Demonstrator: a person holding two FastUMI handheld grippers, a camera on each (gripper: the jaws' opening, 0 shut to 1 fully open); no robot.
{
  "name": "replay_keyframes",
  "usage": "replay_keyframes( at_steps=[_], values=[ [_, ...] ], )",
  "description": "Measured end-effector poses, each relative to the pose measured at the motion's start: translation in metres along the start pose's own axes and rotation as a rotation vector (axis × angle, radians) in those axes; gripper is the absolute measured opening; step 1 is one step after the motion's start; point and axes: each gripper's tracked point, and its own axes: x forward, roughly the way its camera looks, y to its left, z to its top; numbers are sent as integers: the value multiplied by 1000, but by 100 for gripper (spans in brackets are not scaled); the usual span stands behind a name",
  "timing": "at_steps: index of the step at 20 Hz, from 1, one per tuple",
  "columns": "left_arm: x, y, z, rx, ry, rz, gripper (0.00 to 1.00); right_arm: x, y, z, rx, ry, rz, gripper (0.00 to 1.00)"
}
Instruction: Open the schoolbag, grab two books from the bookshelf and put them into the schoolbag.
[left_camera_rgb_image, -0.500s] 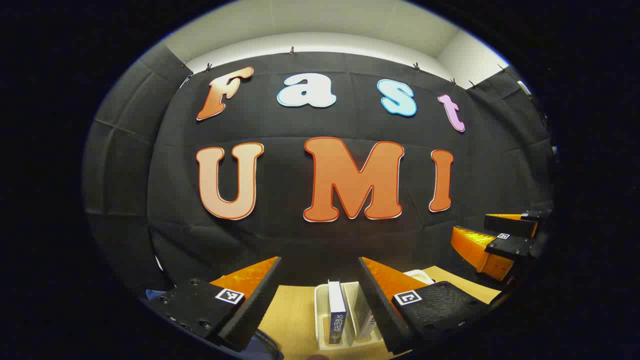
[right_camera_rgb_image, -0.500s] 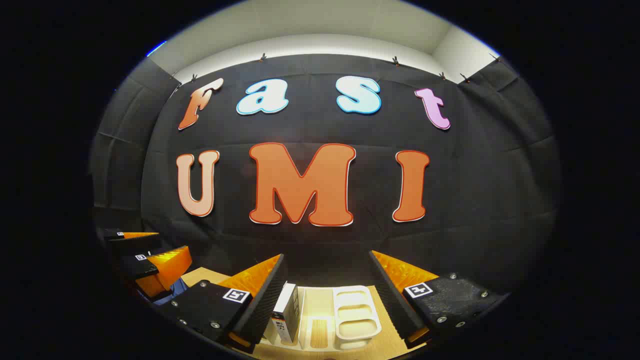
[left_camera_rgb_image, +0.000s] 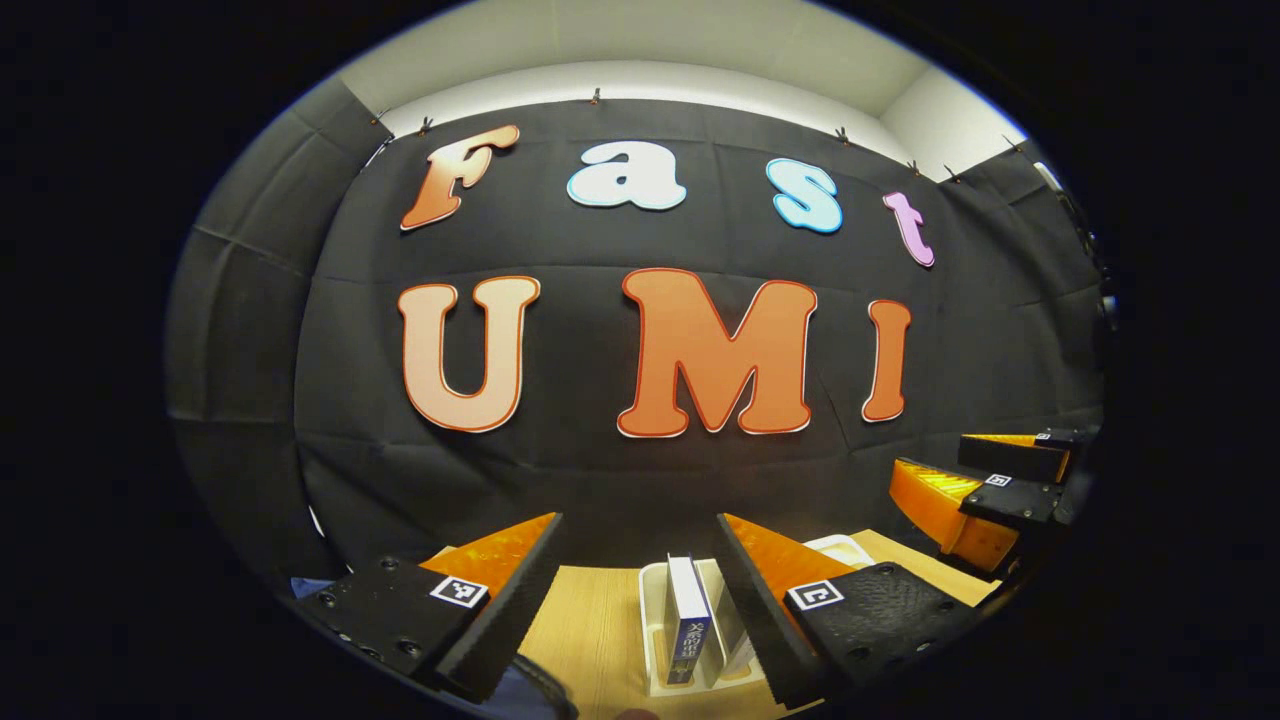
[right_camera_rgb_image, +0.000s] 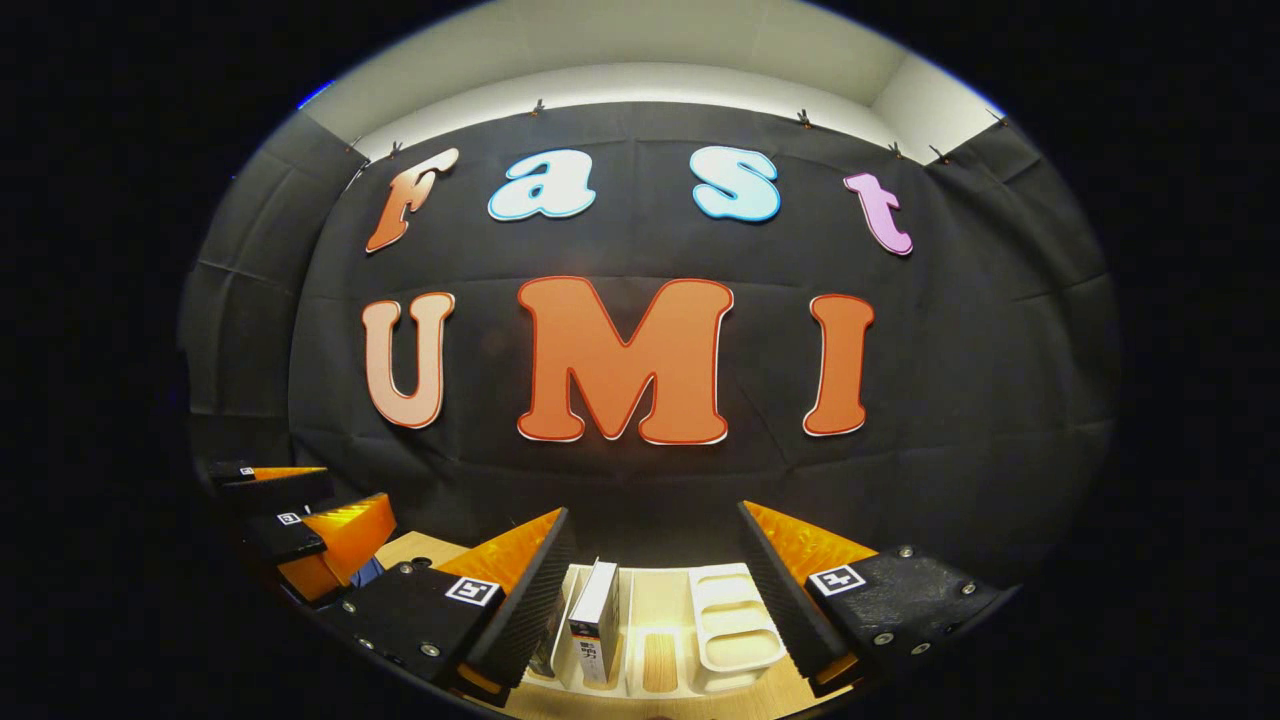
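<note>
Both views shifted slightly, books (left_camera_rgb_image: 688, 620) upright in bookshelf (right_camera_rgb_image: 735, 625), lower edges cut off, both jaws wide

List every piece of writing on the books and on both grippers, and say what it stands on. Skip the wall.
Blue book, spine: pale characters, too small and blurred to read.
Pale book, spine: small dark print, unreadable.
Square markers on the left gripper and on the right gripper: coded patterns, no words.
Nothing can be quoted.

Left gripper (left_camera_rgb_image: 640, 560) w/ fingers spread wide, right gripper (right_camera_rgb_image: 655, 555) likewise agape, both level, side by side
</note>
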Motion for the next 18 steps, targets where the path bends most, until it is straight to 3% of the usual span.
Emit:
replay_keyframes(
  at_steps=[18],
  values=[
    [-2, 13, -8, -11, 16, 14, 93, 3, -8, -15, -8, 62, -47, 96]
  ],
)
